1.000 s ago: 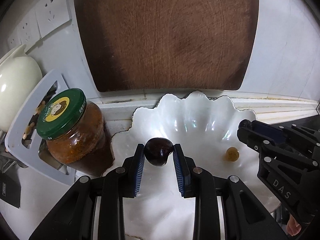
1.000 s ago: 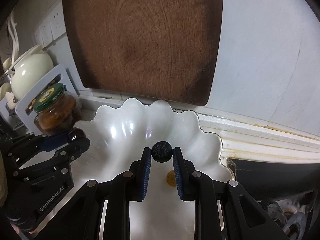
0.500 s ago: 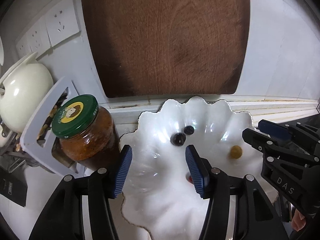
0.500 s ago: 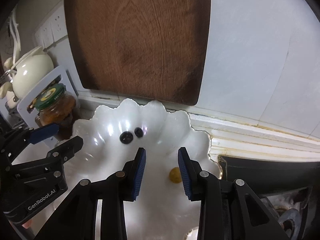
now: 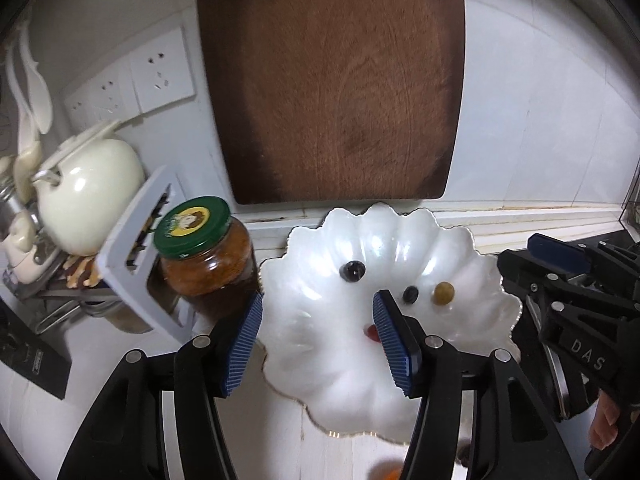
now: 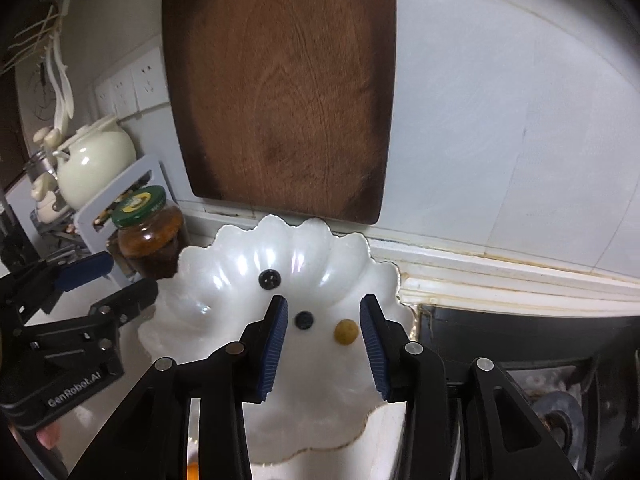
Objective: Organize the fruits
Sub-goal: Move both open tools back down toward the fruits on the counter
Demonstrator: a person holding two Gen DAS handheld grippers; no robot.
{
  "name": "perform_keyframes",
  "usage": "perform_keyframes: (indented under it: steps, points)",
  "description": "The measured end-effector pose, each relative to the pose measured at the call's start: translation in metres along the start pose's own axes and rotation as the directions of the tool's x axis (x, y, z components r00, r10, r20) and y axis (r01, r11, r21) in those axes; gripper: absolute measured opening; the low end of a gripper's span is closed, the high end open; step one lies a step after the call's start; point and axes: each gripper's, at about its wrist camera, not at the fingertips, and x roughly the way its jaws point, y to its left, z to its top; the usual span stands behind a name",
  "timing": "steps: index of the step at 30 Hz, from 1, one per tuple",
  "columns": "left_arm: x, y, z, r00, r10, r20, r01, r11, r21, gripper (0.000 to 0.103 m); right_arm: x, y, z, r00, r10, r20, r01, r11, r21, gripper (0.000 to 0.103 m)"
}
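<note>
A white scalloped dish point(image 5: 320, 360) point(image 6: 224, 280) lies on the counter. In it are a dark round fruit point(image 5: 352, 271) point(image 6: 269, 279), a smaller dark berry point(image 5: 410, 294) point(image 6: 304, 320), a yellow-brown fruit point(image 5: 444, 293) point(image 6: 346, 331) and a red piece point(image 5: 372, 332) partly hidden by my left finger. My left gripper point(image 5: 318, 334) is open and empty above the dish's near side. My right gripper point(image 6: 323, 340) is open and empty above the dish, the berry and yellow fruit showing between its fingers.
A dark wooden cutting board point(image 5: 332, 80) leans on the wall behind the dish. A green-lidded jar point(image 5: 204, 248) stands left of the dish, by a grey rack point(image 5: 136, 252) and a cream teapot point(image 5: 86, 192). A black stove edge point(image 6: 520, 332) lies right.
Both grippers opened and let their dark fruits drop into the dish, then drew back and up. The smaller berry has rolled right, near the yellow fruit.
</note>
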Motion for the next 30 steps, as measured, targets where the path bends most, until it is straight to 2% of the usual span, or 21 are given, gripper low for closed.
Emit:
perform_keyframes:
  steps: [12, 15, 23, 30]
  points:
    - [-0.074, -0.004, -0.021, 0.995, 0.023, 0.099, -0.024, 1.000, 0.010, 0.067, -0.059, 0.009, -0.019, 0.997, 0.039, 0.069, -0.039, 0.999, 0.005, 0.040]
    - [-0.090, -0.004, -0.028, 0.992, 0.031, 0.123, -0.033, 0.999, 0.011, 0.069, -0.073, 0.013, -0.026, 0.995, 0.053, 0.085, -0.053, 0.999, 0.003, 0.049]
    - [-0.117, 0.005, -0.046, 0.991, 0.034, 0.133, -0.031, 0.999, -0.025, 0.070, -0.106, 0.026, -0.041, 0.990, 0.062, 0.124, -0.058, 0.998, -0.031, 0.049]
    - [-0.142, 0.003, -0.066, 0.984, 0.068, 0.165, -0.066, 0.998, -0.018, 0.073, -0.125, 0.036, -0.056, 0.988, 0.073, 0.138, -0.066, 0.996, -0.054, 0.049]
